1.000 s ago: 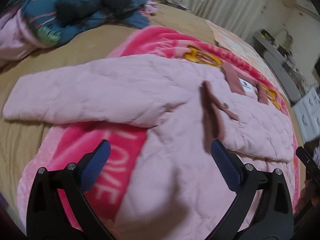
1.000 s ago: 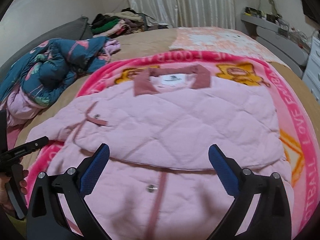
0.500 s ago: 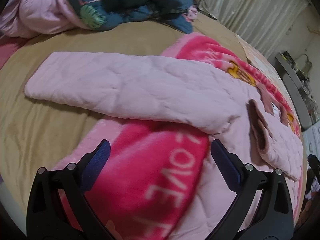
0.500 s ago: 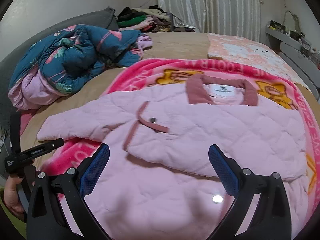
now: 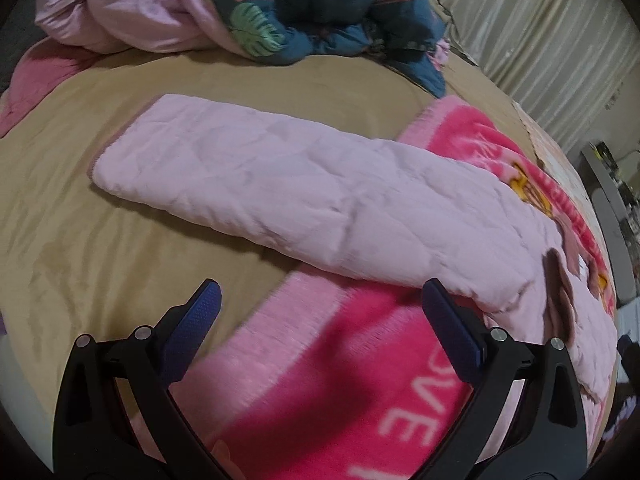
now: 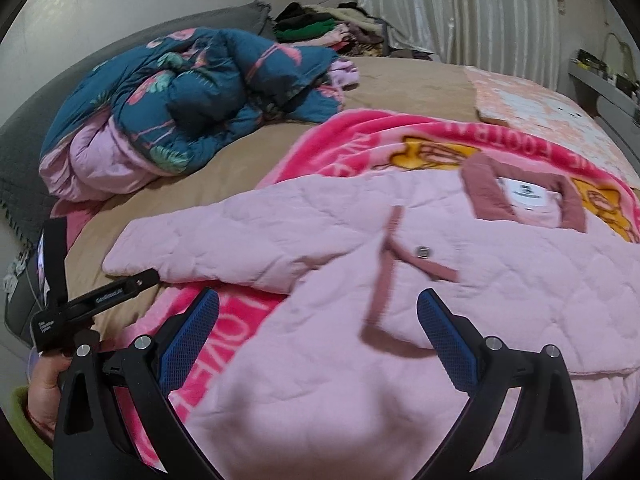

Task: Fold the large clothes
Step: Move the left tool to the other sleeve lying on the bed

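Now sleeve (image 5: 304, 196) cuff edge on bare sheet (image 5: 100, 272), left tool (image 5: 318, 312) spread

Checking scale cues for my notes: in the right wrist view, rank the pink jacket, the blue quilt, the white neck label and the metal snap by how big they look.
1. pink jacket
2. blue quilt, though it lies farther off
3. white neck label
4. metal snap

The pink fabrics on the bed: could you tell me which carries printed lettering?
The hot-pink blanket under the jacket; the jacket and crumpled quilt carry none.
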`<state>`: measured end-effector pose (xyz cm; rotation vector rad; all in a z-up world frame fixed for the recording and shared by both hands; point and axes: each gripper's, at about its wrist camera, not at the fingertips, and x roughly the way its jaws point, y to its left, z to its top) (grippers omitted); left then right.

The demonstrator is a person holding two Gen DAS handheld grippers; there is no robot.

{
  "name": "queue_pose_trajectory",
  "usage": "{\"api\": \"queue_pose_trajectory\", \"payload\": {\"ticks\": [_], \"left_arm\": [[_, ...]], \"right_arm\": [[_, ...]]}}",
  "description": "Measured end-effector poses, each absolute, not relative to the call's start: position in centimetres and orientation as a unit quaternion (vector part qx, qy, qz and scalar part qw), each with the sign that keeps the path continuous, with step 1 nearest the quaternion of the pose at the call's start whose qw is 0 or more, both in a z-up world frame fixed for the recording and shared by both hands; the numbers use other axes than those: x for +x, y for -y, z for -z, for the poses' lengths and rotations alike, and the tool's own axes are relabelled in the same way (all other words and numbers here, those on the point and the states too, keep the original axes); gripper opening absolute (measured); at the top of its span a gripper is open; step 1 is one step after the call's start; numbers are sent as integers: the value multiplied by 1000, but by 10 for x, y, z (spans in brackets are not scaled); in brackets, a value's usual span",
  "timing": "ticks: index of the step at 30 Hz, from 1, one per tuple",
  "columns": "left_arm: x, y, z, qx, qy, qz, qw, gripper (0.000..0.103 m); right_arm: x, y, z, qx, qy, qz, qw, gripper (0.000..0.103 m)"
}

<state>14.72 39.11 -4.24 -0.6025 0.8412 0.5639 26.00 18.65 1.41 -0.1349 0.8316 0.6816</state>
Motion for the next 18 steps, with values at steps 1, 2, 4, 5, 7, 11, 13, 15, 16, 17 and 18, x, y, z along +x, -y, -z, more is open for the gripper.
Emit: {"api": "queue_pose_trajectory", "payload": {"ticks": [1,2,4,5,7,11,13,15,16,17,18], "left_arm": [[146,-397,44,-288,-396,-272,828,94],[145,-400,45,-290,-396,-276,826,94],[143,-410,48,-300,-395,-282,821,94],[142,-414,49,-306,-394,-284,819,94],[141,-423,53,-316,-393,-292,813,94],[138,-444,66,-366,-384,-291,796,94],[138,-455,74,-384,-381,-300,785,94],[137,-470,82,-405,-372,-315,773,94],[136,-478,85,-418,-362,-321,769,94],[134,-484,88,-429,-353,-327,765,94],[134,-490,90,-433,-351,-332,761,94]], "right_arm": [[259,-194,-13,-68,-397,-329,854,99],[258,-200,-11,-71,-398,-333,852,99],[256,-215,-7,-81,-399,-342,847,99],[256,-219,-5,-85,-400,-345,845,99],[254,-232,0,-94,-402,-353,839,99],[254,-246,8,-99,-407,-361,833,99],[255,-249,12,-95,-410,-361,832,99],[256,-245,14,-86,-414,-359,832,99],[256,-242,15,-83,-417,-357,832,99],[257,-237,16,-80,-420,-353,832,99],[258,-232,15,-79,-421,-350,833,99]]}}
